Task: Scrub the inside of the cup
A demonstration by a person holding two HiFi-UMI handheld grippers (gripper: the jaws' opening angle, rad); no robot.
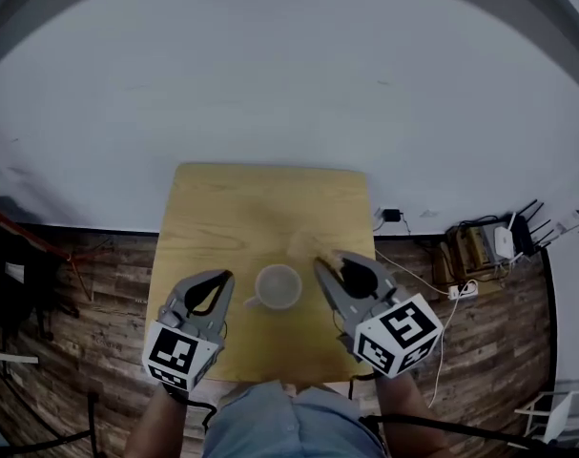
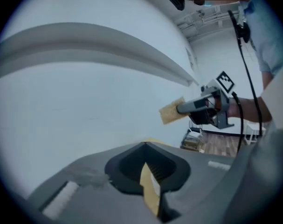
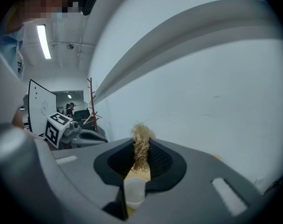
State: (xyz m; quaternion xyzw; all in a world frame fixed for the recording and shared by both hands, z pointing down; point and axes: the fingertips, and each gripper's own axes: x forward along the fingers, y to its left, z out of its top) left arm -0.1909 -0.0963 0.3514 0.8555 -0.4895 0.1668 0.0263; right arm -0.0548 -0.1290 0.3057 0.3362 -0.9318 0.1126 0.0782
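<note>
Cup (image 1: pixel 278 287) stands upright near the middle of the wooden table (image 1: pixel 260 208), mouth up, handle on its left side. Nothing touches it.

Left gripper (image 1: pixel 228 277): just left of the cup, on the handle side. Jaws together, nothing between them.

Right gripper (image 1: pixel 320 263): just right of the cup, clamped on a frayed, yellowish scrub pad (image 3: pixel 140 150) that sticks out past the tips. In its own view the cup shows low, beneath the jaws.

Step, as judged: approach. Pad in hand, cup not steadied, scrubbing not begun.

Next move probably calls for the left jaws to part and take the handle or rim so the cup cannot skid. The right then lowers the pad into the cup's mouth and works it round the wall.
</note>
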